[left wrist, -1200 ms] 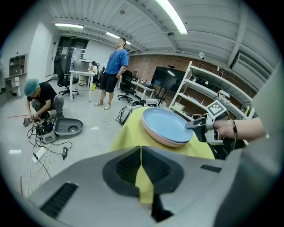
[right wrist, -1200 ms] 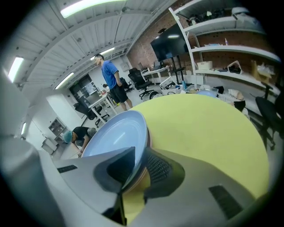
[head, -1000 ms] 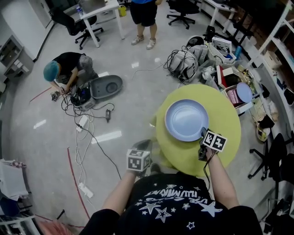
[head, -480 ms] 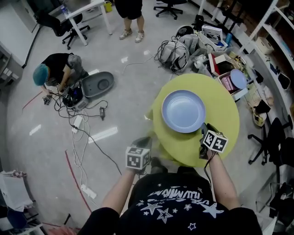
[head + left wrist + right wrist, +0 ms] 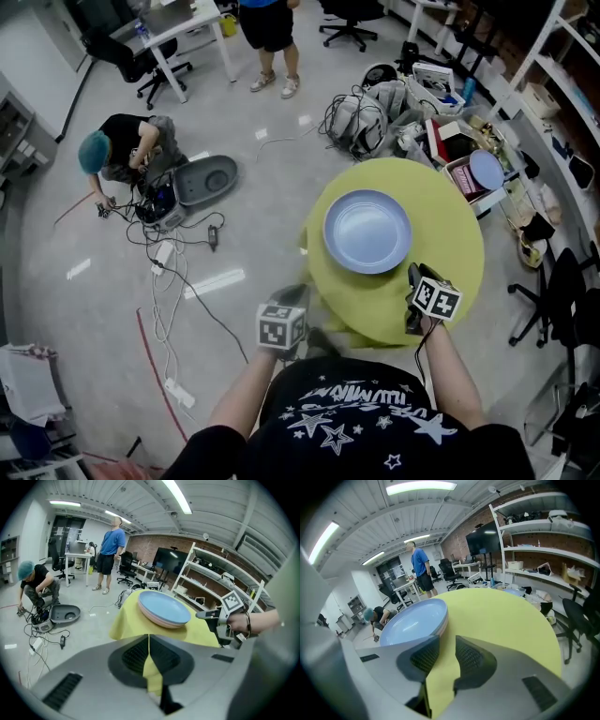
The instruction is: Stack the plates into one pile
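Plates point(image 5: 367, 232), piled mid-bench point(image 5: 455, 239), probably stiff, slick, breakable, gripping best at rim; right tool point(image 5: 443, 645) just opening, empty; left tool point(image 5: 149, 641) sitting closed, empty.

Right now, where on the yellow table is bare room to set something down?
The yellow cloth is bare right of the plate stack, out to the table's right edge, and in a narrower band toward the near edge. Left of the stack little cloth remains. Bags and boxes crowd the floor beyond.
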`<state>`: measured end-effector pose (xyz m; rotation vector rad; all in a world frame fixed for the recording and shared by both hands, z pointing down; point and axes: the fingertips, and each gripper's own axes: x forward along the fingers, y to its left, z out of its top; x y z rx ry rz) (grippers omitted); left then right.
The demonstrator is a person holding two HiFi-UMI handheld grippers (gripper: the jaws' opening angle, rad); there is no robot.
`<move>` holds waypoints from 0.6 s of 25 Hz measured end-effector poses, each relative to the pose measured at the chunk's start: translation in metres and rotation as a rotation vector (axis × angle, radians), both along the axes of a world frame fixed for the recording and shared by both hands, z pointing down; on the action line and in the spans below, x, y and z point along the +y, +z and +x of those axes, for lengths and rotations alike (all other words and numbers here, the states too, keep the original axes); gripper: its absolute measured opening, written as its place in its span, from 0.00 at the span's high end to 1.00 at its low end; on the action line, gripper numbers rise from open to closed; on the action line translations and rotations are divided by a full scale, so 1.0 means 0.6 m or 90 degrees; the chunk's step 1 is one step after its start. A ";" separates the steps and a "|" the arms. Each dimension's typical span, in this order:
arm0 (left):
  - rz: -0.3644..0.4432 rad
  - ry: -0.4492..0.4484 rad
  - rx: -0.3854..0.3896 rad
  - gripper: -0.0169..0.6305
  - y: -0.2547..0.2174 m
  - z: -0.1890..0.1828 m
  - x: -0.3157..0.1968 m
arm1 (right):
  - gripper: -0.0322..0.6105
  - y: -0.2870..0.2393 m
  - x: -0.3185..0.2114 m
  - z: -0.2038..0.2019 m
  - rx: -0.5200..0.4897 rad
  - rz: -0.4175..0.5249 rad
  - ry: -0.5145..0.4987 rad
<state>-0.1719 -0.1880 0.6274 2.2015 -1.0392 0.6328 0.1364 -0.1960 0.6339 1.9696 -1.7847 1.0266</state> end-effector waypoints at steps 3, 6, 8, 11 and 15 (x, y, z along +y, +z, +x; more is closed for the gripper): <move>0.003 0.000 -0.002 0.94 -0.010 0.019 0.008 | 0.77 -0.001 0.012 0.006 -0.008 -0.002 -0.019; 0.010 0.007 -0.004 0.94 -0.019 0.044 0.024 | 0.78 -0.005 0.033 0.013 -0.012 0.002 -0.044; 0.018 0.011 -0.008 0.94 -0.023 0.062 0.036 | 0.80 -0.006 0.048 0.024 -0.016 0.008 -0.051; 0.029 0.014 -0.015 0.95 -0.028 0.083 0.053 | 0.83 -0.003 0.069 0.034 -0.034 0.015 -0.059; 0.031 0.014 -0.016 0.94 -0.033 0.114 0.092 | 0.88 -0.006 0.106 0.058 -0.031 0.016 -0.071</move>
